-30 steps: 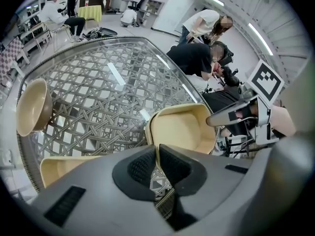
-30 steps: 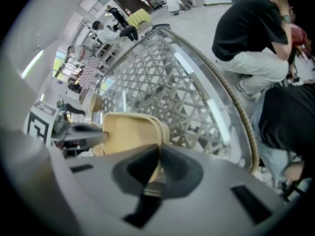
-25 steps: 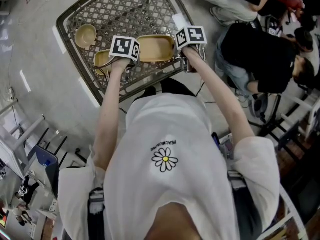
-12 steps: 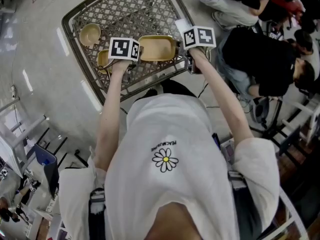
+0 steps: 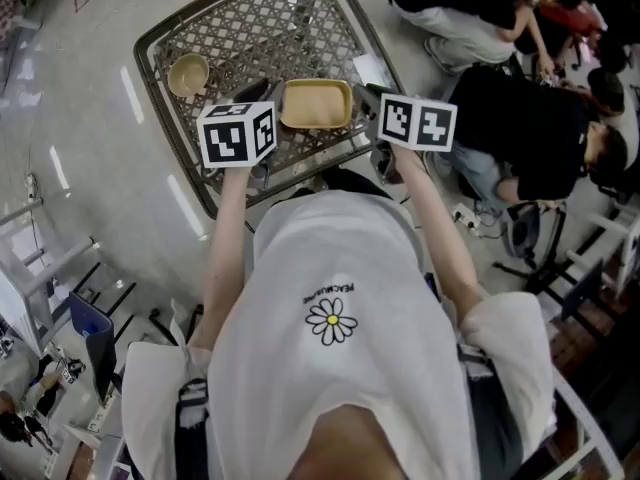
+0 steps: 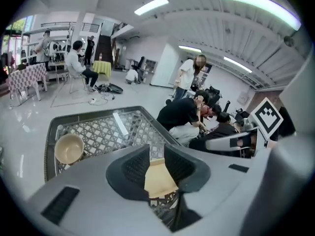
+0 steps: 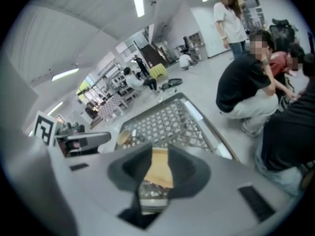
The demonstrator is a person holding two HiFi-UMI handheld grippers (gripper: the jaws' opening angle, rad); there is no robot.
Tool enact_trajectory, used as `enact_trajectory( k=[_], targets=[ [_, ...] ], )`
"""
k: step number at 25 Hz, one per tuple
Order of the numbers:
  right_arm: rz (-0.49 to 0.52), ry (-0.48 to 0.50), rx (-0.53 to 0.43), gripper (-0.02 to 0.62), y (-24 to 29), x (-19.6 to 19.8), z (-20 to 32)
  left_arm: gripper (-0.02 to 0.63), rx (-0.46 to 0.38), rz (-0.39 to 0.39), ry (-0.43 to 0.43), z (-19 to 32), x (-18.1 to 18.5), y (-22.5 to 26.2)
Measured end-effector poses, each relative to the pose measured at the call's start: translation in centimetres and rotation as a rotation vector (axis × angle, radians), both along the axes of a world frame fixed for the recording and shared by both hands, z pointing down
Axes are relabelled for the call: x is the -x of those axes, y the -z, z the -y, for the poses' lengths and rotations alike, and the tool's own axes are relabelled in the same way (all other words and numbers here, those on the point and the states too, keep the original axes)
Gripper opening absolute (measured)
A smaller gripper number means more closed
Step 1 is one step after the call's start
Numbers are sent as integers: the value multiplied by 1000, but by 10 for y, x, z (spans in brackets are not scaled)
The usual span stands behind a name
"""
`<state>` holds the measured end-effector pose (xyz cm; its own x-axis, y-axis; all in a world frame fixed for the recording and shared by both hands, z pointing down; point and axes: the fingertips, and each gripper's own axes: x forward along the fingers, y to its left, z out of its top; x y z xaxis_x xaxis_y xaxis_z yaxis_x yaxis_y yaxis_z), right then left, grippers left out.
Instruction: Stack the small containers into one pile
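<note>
A tan rectangular container [image 5: 316, 104] lies on the metal lattice table [image 5: 172, 128] between my two grippers. A round tan bowl [image 5: 188, 74] sits at the table's far left. My left gripper [image 5: 255, 93] hangs above the table left of the container, and its jaws have just been closing with nothing between them. The right gripper [image 5: 375, 93] is raised on the container's right, its jaws have just been opening, and they are empty. Both gripper views show the container [image 6: 158, 178] [image 7: 160, 168] far below through the gap. The left cube [image 5: 237, 134] hides the table under it.
Several people [image 5: 520, 118] sit on the floor close to the table's right side. A white strip [image 5: 372, 68] lies at the table's right edge. In the left gripper view the bowl [image 6: 69, 148] rests near the table's left rim. Chairs and frames stand at the lower left.
Both grippers have let go of the rectangular container's ends and risen well above the table, tilting less steeply down. The container stays on the lattice.
</note>
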<state>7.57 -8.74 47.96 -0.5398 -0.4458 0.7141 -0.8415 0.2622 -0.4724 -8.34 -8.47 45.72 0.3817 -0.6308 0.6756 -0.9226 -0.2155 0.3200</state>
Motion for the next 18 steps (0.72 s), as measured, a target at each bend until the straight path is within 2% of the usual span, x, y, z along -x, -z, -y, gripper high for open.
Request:
enact_trajectory(
  k=[3,6,13,18],
  targets=[
    [-23,0,-84,110,17,3,-9,70,-110,26,43,-5,6,23],
    [-58,12,-144,100,28,4,-16,48,-156,45,63,-12,7,32],
    [-43,27,-153,89,35,15,-24,44,-157,56,88,-20,19,31],
    [-1,35,-121,89,33,35,-31,48,-138,94,146,-29,49,29]
  ],
)
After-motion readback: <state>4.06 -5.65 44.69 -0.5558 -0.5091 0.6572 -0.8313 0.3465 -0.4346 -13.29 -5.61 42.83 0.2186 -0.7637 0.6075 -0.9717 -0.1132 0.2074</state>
